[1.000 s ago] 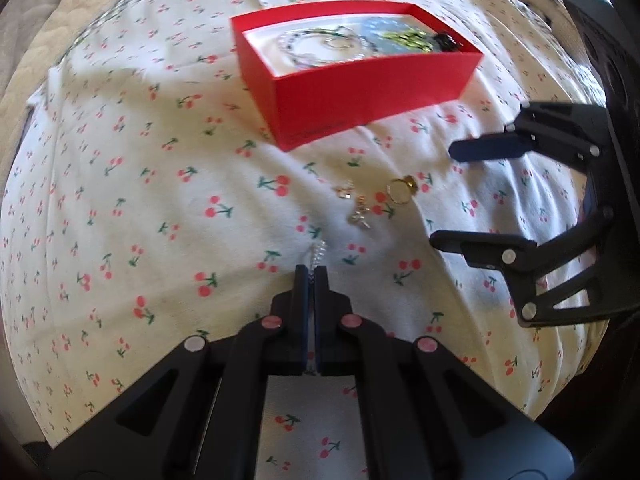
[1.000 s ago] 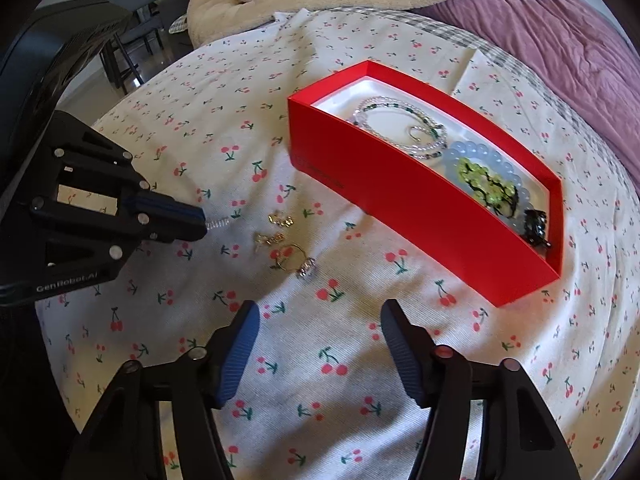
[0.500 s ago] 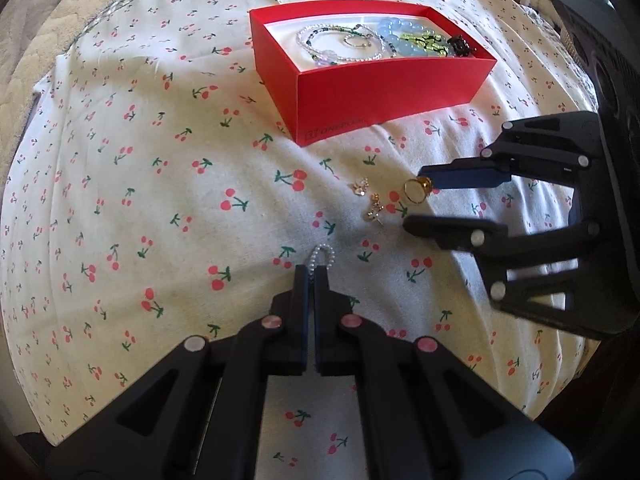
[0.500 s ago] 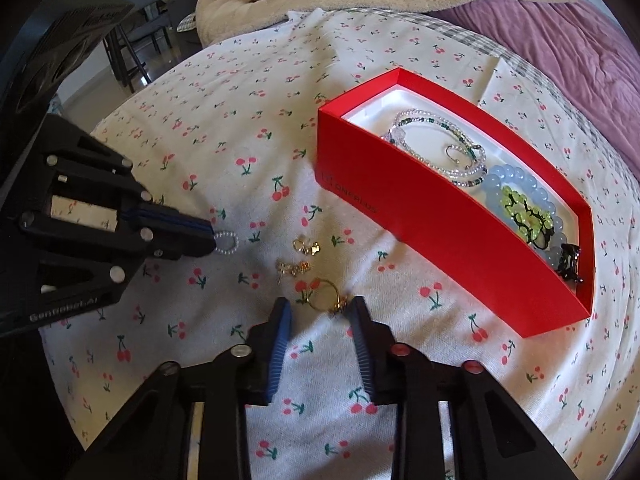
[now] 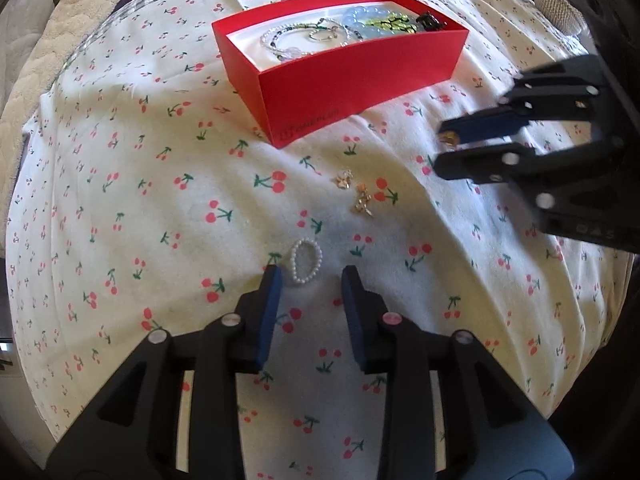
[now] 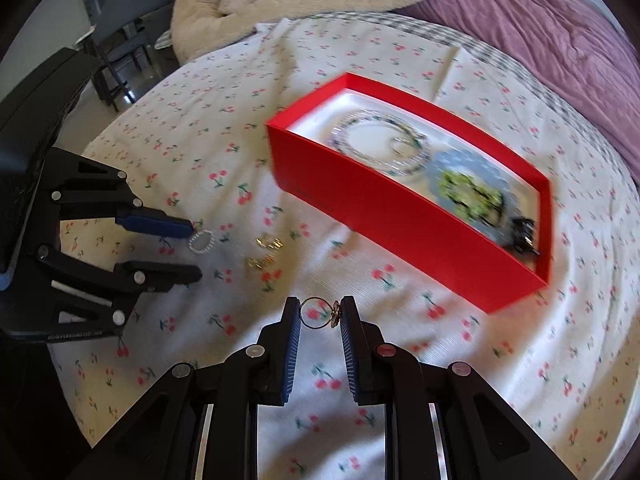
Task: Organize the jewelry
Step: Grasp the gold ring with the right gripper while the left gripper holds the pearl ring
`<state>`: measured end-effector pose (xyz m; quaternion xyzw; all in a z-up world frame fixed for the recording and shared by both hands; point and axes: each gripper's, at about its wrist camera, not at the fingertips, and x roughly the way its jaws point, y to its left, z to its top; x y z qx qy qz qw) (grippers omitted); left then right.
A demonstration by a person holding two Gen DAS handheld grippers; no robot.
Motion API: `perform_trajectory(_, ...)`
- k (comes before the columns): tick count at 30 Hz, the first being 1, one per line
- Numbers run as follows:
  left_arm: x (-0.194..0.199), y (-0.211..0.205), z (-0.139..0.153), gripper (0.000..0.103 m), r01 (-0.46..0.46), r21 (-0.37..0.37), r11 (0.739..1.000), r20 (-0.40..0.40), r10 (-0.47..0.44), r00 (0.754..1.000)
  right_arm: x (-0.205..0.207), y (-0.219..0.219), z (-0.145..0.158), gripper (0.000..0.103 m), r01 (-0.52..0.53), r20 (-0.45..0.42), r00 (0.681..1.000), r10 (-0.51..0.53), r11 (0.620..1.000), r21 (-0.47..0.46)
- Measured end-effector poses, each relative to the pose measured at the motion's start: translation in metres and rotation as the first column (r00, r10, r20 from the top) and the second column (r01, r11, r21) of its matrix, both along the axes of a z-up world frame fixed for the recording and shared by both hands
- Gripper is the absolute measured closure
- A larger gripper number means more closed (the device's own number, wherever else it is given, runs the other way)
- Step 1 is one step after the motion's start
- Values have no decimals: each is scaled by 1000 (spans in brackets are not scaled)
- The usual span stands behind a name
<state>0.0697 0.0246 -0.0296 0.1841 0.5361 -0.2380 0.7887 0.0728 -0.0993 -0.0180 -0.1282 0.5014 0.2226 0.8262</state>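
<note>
A red box (image 5: 360,92) (image 6: 400,216) holding beaded bracelets stands on the cherry-print cloth. My right gripper (image 6: 320,312) is shut on a gold ring (image 6: 318,312) and holds it above the cloth; it also shows in the left wrist view (image 5: 450,146). My left gripper (image 5: 310,280) (image 6: 192,248) is open, with a small pearl ring (image 5: 306,262) (image 6: 201,241) lying on the cloth just ahead of its fingertips. Two small gold earrings (image 5: 344,179) (image 5: 363,202) lie between the pearl ring and the box.
The cherry-print cloth (image 5: 120,200) covers a rounded surface that drops off at the sides. A beige quilt (image 6: 280,4) and purple blanket (image 6: 560,40) lie behind the box. A chair (image 6: 124,28) stands at far left.
My left gripper opened and let the pearl ring drop onto the cloth. My right gripper closed on the gold ring and lifted it toward the box.
</note>
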Motion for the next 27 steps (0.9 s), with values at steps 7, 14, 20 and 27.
perform_trajectory(7, 4, -2, -4, 69, -22, -17, 1000, 21, 22, 1000, -9, -19, 2, 83, 54, -23, 998, -54, 998, -21)
perform_trajectory(14, 4, -2, -3, 89, -45, -15, 999, 5, 45, 999, -11, -31, 7, 83, 107, -36, 994, -107, 994, -9)
perform_trajectory(20, 5, 3, 2, 100, -78, -30, 996, 7, 78, 997, -13, -33, 11, 83, 123, -30, 992, -123, 992, -1)
perform_trajectory(27, 5, 1, 12, 100, -80, -71, 994, 22, 82, 996, -12, -34, 17, 83, 130, -17, 991, -129, 991, 15)
